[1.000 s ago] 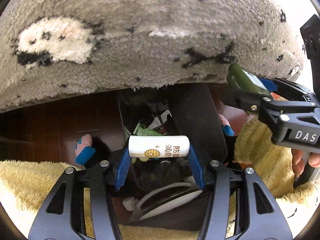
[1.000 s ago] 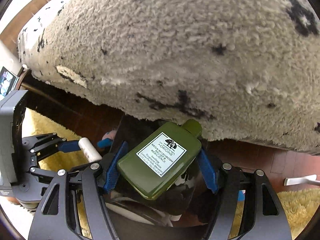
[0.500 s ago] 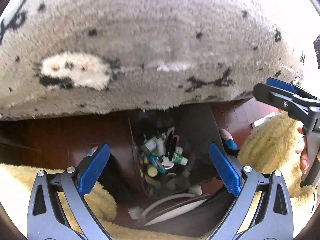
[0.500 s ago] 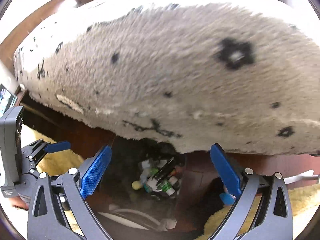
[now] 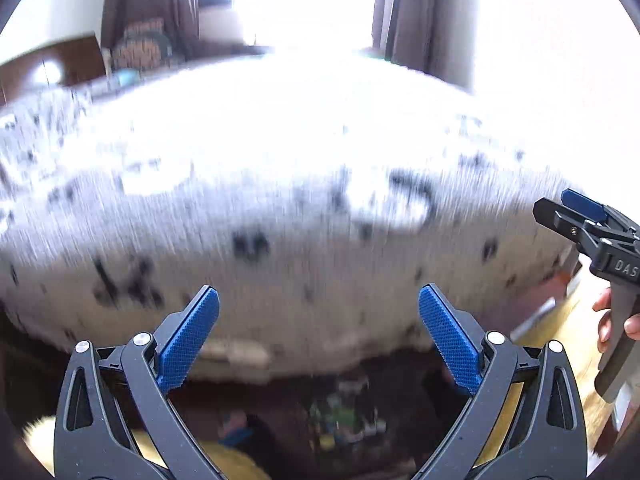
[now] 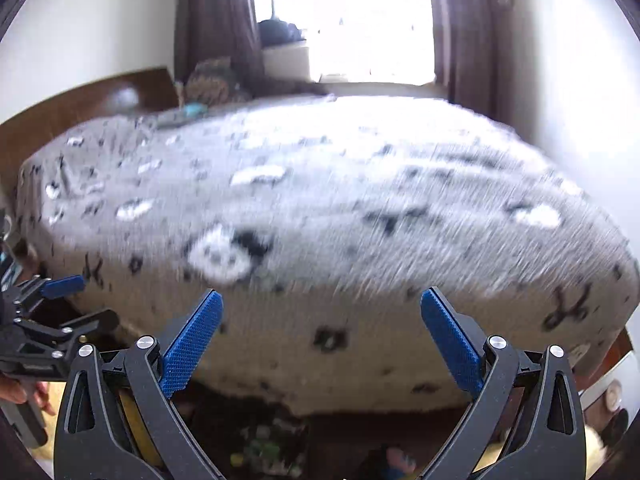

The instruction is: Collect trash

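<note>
Left wrist: left tool (image 5: 319, 334) wide, empty; right tool (image 6: 321, 338) likewise; spotted grey bed (image 6: 320, 208) ahead.

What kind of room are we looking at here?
Most likely a bedroom: a large bed under a fuzzy grey patterned blanket, dark curtains framing a bright window, and a wooden headboard against the wall.

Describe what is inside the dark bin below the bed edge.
The bin holds a blurred heap of small items, green and yellow among them. Individual pieces are unreadable; deeper layers are covered.
</note>
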